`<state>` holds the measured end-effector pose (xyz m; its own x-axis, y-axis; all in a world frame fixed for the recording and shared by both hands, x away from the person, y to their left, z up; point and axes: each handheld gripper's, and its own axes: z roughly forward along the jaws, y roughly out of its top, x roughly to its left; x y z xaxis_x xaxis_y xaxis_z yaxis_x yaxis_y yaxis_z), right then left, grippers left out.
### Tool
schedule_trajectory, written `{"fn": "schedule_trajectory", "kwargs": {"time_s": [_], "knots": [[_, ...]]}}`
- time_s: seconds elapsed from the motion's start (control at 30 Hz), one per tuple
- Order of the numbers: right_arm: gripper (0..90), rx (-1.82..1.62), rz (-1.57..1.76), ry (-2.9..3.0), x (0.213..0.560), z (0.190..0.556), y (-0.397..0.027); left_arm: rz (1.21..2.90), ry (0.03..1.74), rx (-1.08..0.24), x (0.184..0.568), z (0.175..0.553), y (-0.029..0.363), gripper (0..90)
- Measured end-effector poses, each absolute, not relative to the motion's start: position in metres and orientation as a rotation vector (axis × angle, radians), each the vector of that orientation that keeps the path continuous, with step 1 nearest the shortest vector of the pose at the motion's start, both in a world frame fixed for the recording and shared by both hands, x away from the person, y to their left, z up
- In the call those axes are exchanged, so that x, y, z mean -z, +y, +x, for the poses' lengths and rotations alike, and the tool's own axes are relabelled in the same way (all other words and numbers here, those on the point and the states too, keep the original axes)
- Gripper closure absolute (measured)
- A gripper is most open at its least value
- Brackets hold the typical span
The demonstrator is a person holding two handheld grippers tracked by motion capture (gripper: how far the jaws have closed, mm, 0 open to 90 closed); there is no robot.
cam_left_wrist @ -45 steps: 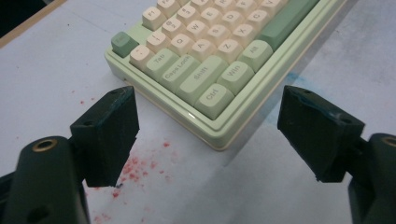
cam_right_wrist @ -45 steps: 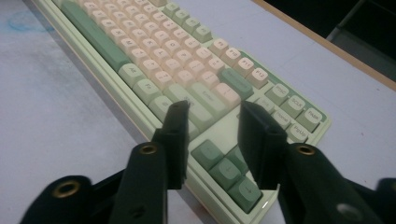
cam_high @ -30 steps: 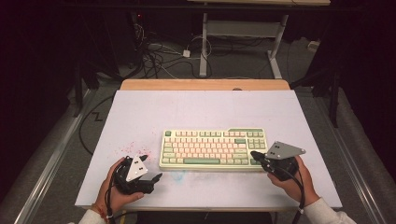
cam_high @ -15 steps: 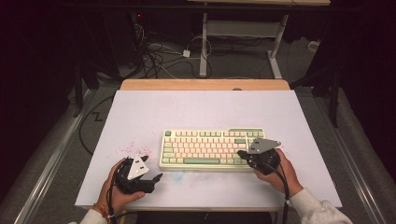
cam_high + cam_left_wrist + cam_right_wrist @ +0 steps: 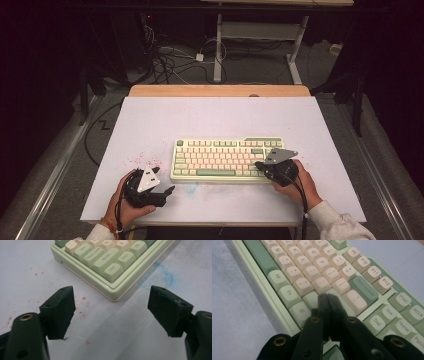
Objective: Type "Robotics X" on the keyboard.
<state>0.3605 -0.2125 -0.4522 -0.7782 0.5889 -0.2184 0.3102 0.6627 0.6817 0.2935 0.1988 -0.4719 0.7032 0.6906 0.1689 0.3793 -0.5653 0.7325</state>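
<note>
White tabletop (image 5: 220, 120), cables on dark floor behind.

Right gripper (image 5: 259, 164): held low at keyboard's right end, hand (image 5: 295, 181) behind it, forearm entering from bottom edge. Jaws pressed together, nothing between them; in right gripper view the tips hang over the keys (image 5: 322, 285) near Backspace; contact not clear.

Left gripper (image 5: 167, 190): resting on table at near left, hand (image 5: 127, 200) cupped round it. Jaws wide apart, empty.

Keyboard (image 5: 227, 159): pale green, mid-table. Its Ctrl corner (image 5: 113, 270) lies just ahead of left jaws, apart from them. Red specks (image 5: 142, 161) beside it, blue smudge (image 5: 166, 277) near front edge.
</note>
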Motion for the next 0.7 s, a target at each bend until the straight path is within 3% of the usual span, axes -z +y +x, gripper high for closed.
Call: {"fn": "schedule_trajectory", "kwargs": {"time_s": [0.1,0.5,0.57,0.7], "knots": [[90.0,-0.914,0.721,2.449,0.453,0.361,-0.215,2.184,0.835,-0.578,0.466,0.293,0.2,26.4],[90.0,-0.916,0.725,2.438,0.454,0.359,-0.215,2.134,0.895,-0.541,0.447,0.294,0.209,79.7],[90.0,-0.918,0.726,2.435,0.455,0.359,-0.215,2.143,0.88,-0.53,0.446,0.296,0.208,86.0],[90.0,-0.915,0.726,2.434,0.455,0.358,-0.215,2.18,0.827,-0.531,0.442,0.299,0.2,87.4]]}}
